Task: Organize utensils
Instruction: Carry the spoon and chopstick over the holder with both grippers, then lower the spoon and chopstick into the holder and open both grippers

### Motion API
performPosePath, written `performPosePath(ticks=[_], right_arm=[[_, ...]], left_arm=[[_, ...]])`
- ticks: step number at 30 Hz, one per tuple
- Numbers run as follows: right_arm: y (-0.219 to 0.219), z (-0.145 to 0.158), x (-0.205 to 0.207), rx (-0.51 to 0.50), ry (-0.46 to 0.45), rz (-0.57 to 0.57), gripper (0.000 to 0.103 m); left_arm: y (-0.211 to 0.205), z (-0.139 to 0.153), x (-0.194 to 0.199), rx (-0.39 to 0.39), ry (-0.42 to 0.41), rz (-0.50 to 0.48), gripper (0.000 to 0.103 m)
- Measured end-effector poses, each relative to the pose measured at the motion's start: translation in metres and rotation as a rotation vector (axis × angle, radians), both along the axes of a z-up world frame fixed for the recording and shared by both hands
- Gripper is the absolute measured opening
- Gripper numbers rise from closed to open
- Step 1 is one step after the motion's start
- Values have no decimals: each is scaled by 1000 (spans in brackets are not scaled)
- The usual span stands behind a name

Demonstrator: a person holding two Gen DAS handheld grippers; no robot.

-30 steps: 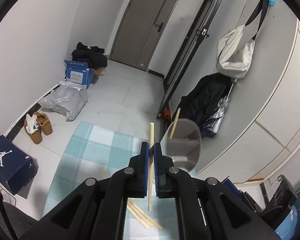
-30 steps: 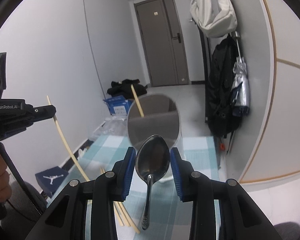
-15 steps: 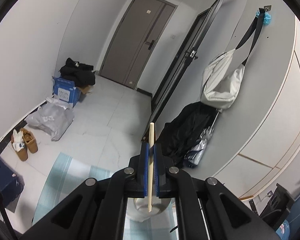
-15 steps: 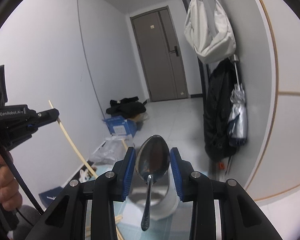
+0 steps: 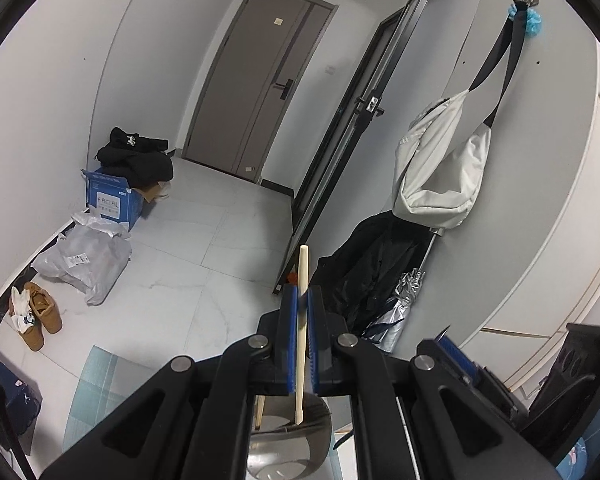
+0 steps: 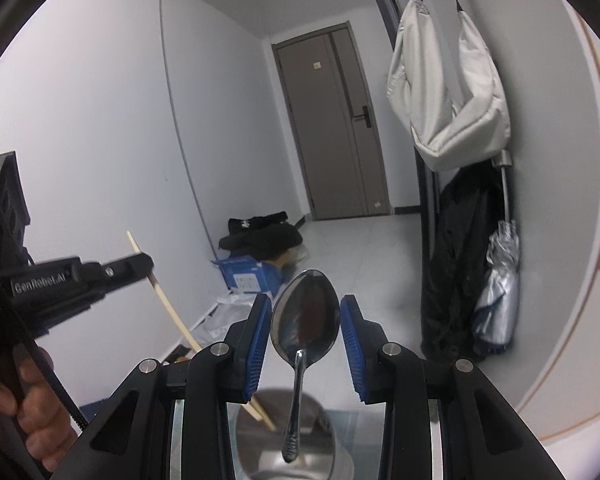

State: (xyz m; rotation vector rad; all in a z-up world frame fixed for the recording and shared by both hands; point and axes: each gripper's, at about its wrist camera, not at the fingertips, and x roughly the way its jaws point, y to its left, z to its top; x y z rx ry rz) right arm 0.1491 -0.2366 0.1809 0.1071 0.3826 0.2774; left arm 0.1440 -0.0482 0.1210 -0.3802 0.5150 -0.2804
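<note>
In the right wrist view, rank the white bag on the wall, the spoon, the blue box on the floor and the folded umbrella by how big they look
1. White bag, clearly largest.
2. Spoon, though it sits close to the camera in the right claw, so its rank is unsure.
3. Folded umbrella.
4. Blue box, far off and smallest.

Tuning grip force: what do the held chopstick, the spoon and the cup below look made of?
Chopstick: pale, matte, likely wood or bamboo. Spoon: polished metal, mirror reflections in the bowl, probably stainless. Cup: shiny reflective metal inside, probably stainless.
</note>
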Motion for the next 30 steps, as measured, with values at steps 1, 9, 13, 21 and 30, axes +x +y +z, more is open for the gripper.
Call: performPosePath(ticks=[1, 9, 13, 21, 30], right_arm=[[0, 1, 3, 4, -3, 1, 34], [-9, 0, 31, 58, -8, -16, 34], [-14, -15, 38, 85, 1, -29, 34], [-18, -44, 48, 112, 24, -46, 34], [-11, -61, 55, 113, 23, -28, 34]], left_arm=[[-1, 0, 3, 3, 2, -2, 2], [-15, -2, 16, 55, 17, -18, 2], [-20, -10, 19, 79, 34, -23, 2], [-33, -22, 26, 171, 36, -67, 2], [-37, -30, 27, 217, 43, -95, 2]])
